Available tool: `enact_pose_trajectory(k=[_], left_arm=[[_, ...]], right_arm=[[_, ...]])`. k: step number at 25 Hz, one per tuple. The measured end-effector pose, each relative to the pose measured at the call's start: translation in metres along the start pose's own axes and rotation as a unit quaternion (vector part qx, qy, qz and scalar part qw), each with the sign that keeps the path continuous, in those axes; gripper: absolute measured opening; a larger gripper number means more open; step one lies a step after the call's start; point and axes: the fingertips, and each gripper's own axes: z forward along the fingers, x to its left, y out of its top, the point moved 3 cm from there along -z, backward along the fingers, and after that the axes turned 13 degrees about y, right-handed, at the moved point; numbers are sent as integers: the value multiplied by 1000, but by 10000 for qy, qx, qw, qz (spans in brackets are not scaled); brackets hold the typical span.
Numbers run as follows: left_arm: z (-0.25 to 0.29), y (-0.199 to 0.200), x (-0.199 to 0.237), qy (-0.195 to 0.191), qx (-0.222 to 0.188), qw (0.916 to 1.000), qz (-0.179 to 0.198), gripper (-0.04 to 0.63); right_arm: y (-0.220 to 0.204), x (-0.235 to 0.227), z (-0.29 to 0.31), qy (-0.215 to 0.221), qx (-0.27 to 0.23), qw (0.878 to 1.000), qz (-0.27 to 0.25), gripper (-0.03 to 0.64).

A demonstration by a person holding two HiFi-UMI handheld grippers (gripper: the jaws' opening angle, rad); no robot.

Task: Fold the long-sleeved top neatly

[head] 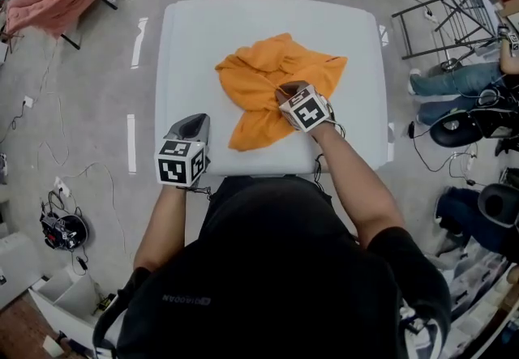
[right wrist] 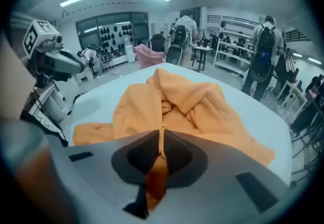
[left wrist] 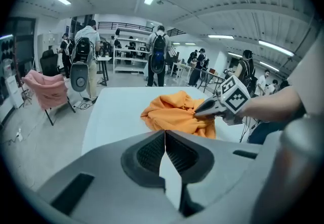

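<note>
My right fingers (right wrist: pixel 179 156) pinch a thin fold of the orange long-sleeved top (right wrist: pixel 202 106); it may slip out; left fingers (left wrist: pixel 148 154) closed, empty.

Black short-sleeved shirt (head: pixel 276 268) — grey left tongs (head: pixel 198 118) and right tongs (head: pixel 285 91).

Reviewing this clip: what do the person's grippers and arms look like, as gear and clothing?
Both the left gripper and right gripper have smooth grey shells, each carrying a white cube with black square markers. Their fingers are lined with dark ribbed pads. The person wears a black short-sleeved top, forearms uncovered.
</note>
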Motion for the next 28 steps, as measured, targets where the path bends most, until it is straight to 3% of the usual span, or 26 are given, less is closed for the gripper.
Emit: enact_pose_trajectory(k=[4, 8, 14, 20, 22, 24, 26, 28], left_arm=[[14, 19, -11, -91, -58, 9995, 306, 8], [28, 42, -32, -264, -172, 9974, 649, 8], [48, 66, -69, -532, -228, 9921, 1117, 8], [58, 67, -101, -691, -152, 9880, 1373, 8], [58, 66, -111, -704, -134, 9871, 1430, 8], [58, 65, -118, -722, -109, 9863, 1480, 8], [59, 63, -123, -736, -69, 9854, 1534, 8], [60, 61, -127, -741, -28, 9849, 1565, 8]], right_arm=[[-55, 13, -40, 136, -31, 9992, 378, 32], [-118, 16, -83, 1, 22, 9951, 988, 32], [-202, -4, -128, -822, 531, 9847, 1441, 32], [-262, -40, -171, -1890, 809, 9588, 1963, 31], [-278, -50, -185, -2135, 819, 9504, 2110, 32], [-285, -53, -189, -2007, 613, 9513, 2260, 47], [-278, -53, -193, -1781, 319, 9561, 2305, 147], [-256, -55, -206, -1760, -108, 9589, 2224, 172]])
